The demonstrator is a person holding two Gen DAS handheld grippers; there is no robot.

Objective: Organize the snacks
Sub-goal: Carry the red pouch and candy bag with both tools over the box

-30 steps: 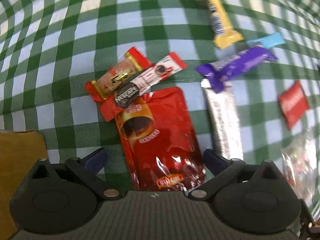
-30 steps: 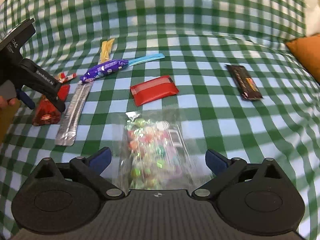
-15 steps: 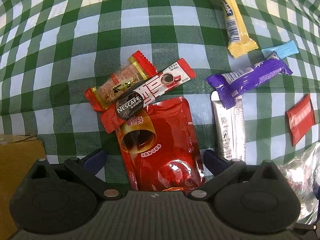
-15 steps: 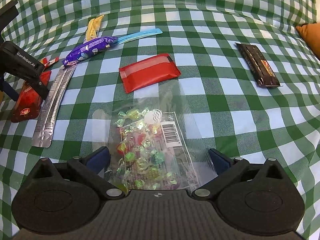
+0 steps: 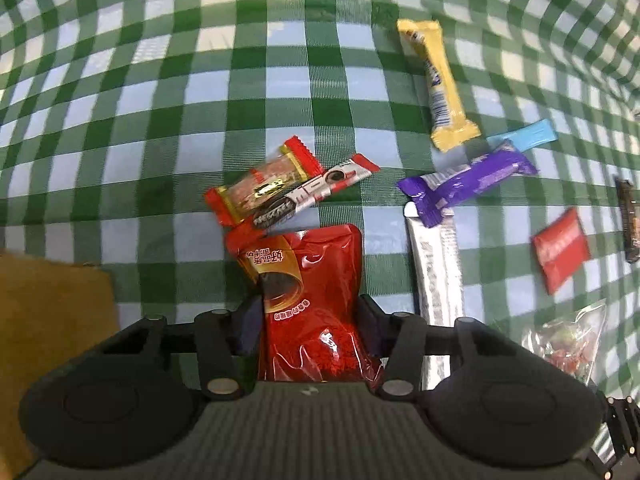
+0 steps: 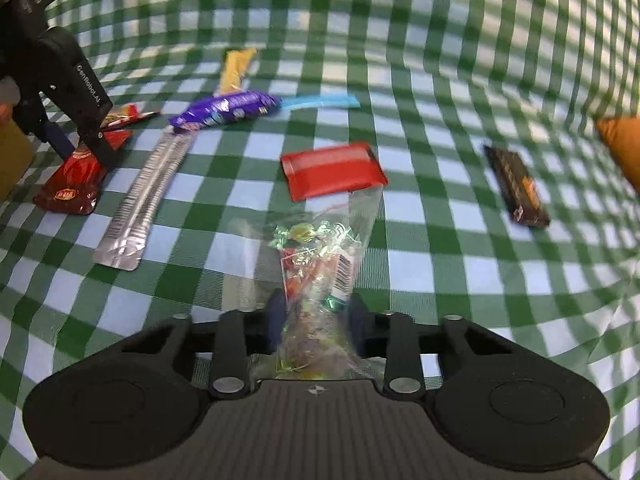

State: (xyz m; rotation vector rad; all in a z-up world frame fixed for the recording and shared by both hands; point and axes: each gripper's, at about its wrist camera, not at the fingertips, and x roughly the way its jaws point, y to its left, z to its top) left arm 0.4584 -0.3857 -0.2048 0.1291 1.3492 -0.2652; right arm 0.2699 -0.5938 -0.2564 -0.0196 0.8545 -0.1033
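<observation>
A: What has changed since half a second ago?

B: Both pairs of jaws, seen spread wide then, are now drawn in. The left gripper [image 5: 308, 320] is closed on the red pouch [image 5: 310, 280], and the right gripper [image 6: 316, 314] is closed on the clear candy bag [image 6: 320, 264], whose film is bunched between the jaws.

A: What is meant by that for the task?

B: Two snacks are judged to be secured at once, so the grasping step appears finished and carrying them off to be sorted is probably next. Neither is clearly lifted yet; the pouch's far end is seen resting on the checked counter [image 5: 248, 80].

A: What is shown by one view and not the other?

B: From the right wrist, the left gripper is seen from outside, pinching the pouch near its upper end, and an orange thing [image 6: 624, 140] is seen at the far right edge. From the left wrist, the small red-and-gold wrapper [image 5: 264, 186] and the coffee stick [image 5: 316, 194] just beyond the pouch are seen clearly, as is a cardboard surface [image 5: 52, 312] at the left. The silver strip [image 5: 434, 264], purple bar [image 5: 468, 182] and flat red packet [image 5: 560, 248] are left untouched.
</observation>
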